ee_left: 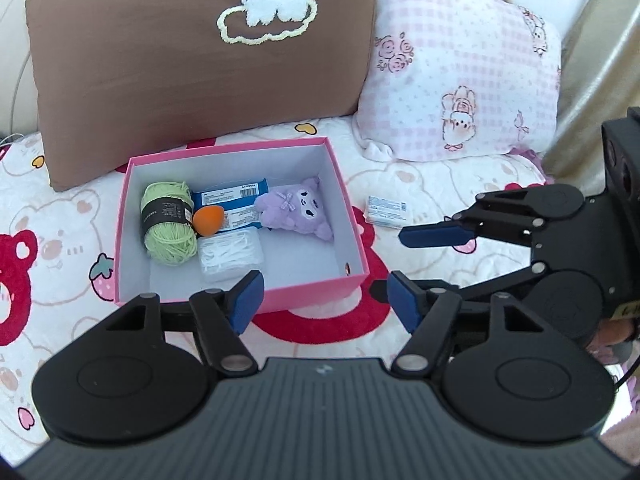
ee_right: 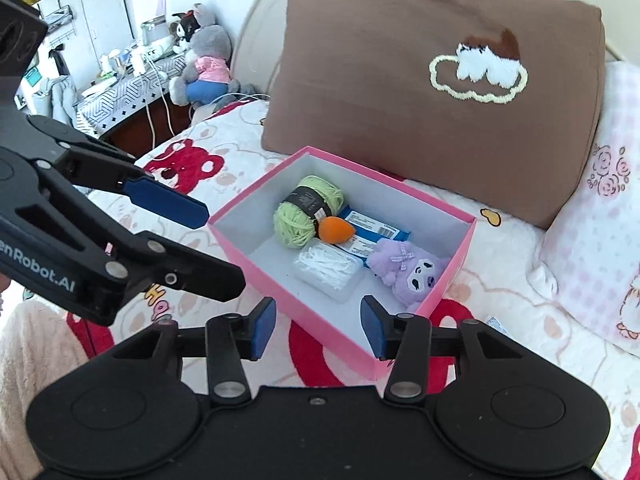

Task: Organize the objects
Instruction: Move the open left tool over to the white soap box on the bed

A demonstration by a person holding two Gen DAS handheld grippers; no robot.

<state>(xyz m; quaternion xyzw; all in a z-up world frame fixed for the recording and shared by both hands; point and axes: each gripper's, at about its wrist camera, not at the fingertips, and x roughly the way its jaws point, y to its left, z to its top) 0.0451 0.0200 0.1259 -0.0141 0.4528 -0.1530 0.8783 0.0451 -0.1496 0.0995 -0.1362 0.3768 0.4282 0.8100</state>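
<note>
Both grippers hover above the bed [ee_left: 60, 216] with nothing in them. Left gripper [ee_left: 324, 300]: the jaws stand partly apart, with only the near wall of the box and the bedspread visible between the blue pads. Right gripper [ee_right: 318, 326]: the jaws stand partly apart as well, a little narrower, and frame the near corner of the box without touching it. No pad presses on any object.

A pink box [ee_left: 344, 208] with a white interior sits open on the bedspread, just in front of a brown pillow [ee_left: 192, 80]. A pink checked pillow [ee_left: 460, 80] lies beside the brown one.

Contents of the box:
- Green yarn ball [ee_left: 168, 220] with a dark paper band, against the left wall in the left wrist view.
- Orange sponge [ee_left: 208, 220], touching the yarn ball.
- Blue packet [ee_left: 232, 196], flat on the floor of the box, partly under the sponge and the plush.
- Clear case of white picks [ee_left: 230, 258], in front of the sponge.
- Purple plush [ee_left: 296, 212], lying on the right side of the box floor.

Outside the box, a small white packet [ee_left: 387, 212] lies on the bedspread, near the right wall of the box and apart from it.

A grey stuffed animal [ee_right: 206, 68] sits beyond the head of the bed, beside a cluttered side table [ee_right: 120, 92].
</note>
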